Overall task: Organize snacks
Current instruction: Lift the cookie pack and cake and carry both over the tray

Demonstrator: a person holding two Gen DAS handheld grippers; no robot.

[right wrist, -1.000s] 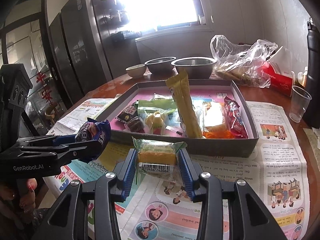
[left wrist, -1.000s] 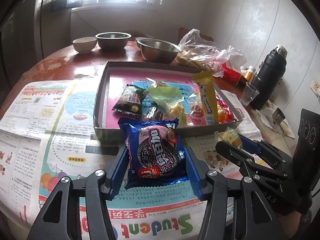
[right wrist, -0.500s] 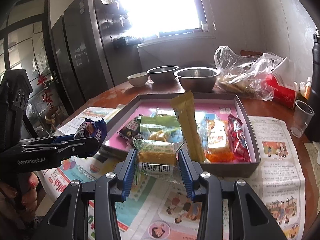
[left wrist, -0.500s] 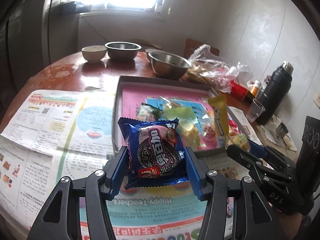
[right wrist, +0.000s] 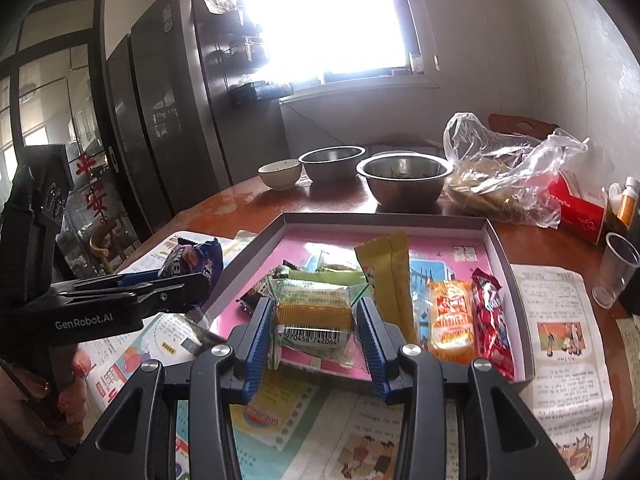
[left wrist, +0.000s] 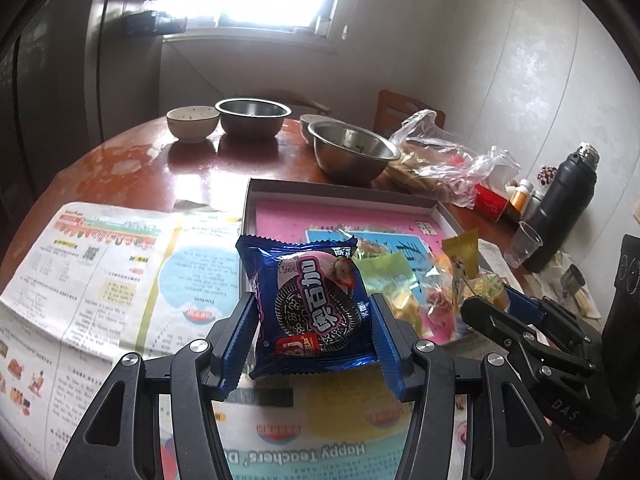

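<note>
Above the tray (right wrist: 506,258), left claw (left wrist: 314,336) clamped on the cookie pack (left wrist: 310,304), right claw (right wrist: 316,330) on the cake (right wrist: 314,312); release each low over bare pink floor.

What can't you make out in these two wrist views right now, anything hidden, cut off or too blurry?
- Left wrist view: the blue cookie packet hides the tray's near left corner.
- Left wrist view: snacks right of it are motion-blurred; labels unreadable.
- Right wrist view: the yellow cake packet hides the snacks behind it.
- Both views: window overexposed.
- Right wrist view: black flask cut off by the right edge.
</note>
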